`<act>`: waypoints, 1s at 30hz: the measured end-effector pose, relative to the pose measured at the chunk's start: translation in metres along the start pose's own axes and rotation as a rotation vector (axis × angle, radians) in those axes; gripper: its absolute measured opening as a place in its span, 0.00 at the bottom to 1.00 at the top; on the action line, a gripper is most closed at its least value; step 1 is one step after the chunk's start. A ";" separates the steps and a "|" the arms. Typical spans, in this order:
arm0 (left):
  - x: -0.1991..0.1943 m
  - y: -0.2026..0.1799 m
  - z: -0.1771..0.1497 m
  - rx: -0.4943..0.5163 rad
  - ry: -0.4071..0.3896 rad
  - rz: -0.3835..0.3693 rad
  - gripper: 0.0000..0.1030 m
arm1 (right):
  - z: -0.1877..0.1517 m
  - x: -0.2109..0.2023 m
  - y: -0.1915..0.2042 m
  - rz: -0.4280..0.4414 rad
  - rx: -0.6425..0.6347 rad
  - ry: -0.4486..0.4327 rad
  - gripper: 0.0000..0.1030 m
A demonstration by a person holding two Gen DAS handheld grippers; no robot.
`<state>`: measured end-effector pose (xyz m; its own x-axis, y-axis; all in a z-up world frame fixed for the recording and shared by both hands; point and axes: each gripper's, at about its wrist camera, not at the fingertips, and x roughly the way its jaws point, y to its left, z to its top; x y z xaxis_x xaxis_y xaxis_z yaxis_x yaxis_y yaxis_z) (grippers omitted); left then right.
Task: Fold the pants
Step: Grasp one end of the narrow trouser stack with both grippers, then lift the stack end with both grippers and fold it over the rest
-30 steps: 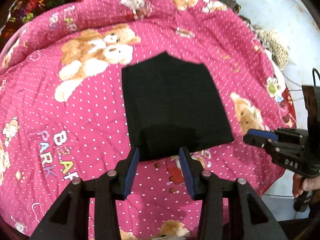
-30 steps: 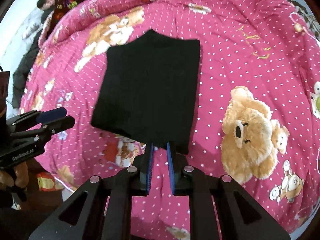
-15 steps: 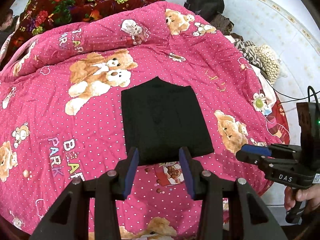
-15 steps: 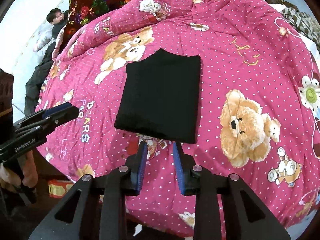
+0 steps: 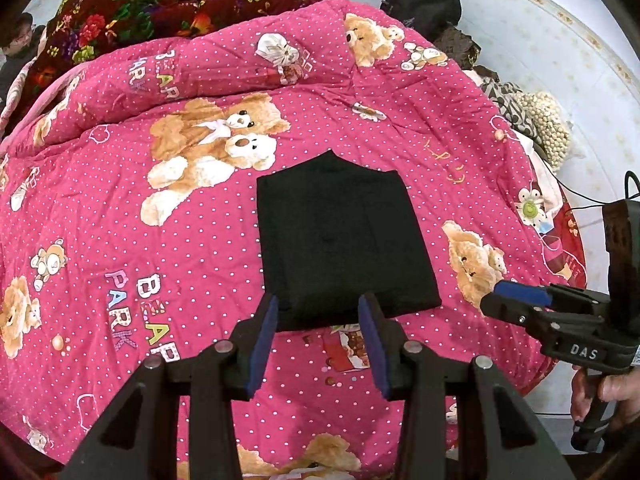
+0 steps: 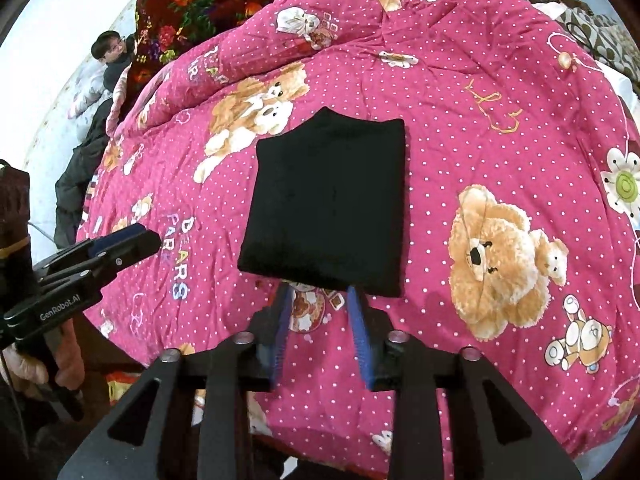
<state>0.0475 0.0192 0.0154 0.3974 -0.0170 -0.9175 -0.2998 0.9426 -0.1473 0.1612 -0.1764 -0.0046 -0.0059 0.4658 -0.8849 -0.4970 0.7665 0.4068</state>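
Pants (image 5: pixel 344 240) lie folded, black, flat on pink bear quilt (image 5: pixel 160 240) printed "BEAR PARK". My left tongs (image 5: pixel 318 316) hang released above near edge; right tongs (image 6: pixel 318 300), marked "DAS", opening, nothing between. Left body reads "GenRobot.AI".

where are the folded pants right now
The black folded pants lie flat mid-frame in both wrist views on the pink teddy-bear quilt, just beyond both grippers' fingertips, with the two hugging bears printed at their upper left.
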 end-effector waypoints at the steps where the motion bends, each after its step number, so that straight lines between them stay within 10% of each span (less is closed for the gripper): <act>1: 0.002 0.000 0.000 -0.001 0.005 0.000 0.43 | 0.001 0.002 -0.001 -0.001 -0.001 0.001 0.43; 30: 0.156 0.060 0.049 -0.157 0.215 -0.122 0.44 | 0.076 0.125 -0.072 0.031 0.114 0.202 0.43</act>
<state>0.1345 0.0895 -0.1188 0.2511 -0.2135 -0.9441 -0.3980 0.8664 -0.3018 0.2624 -0.1398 -0.1267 -0.1989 0.4009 -0.8943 -0.3930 0.8033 0.4475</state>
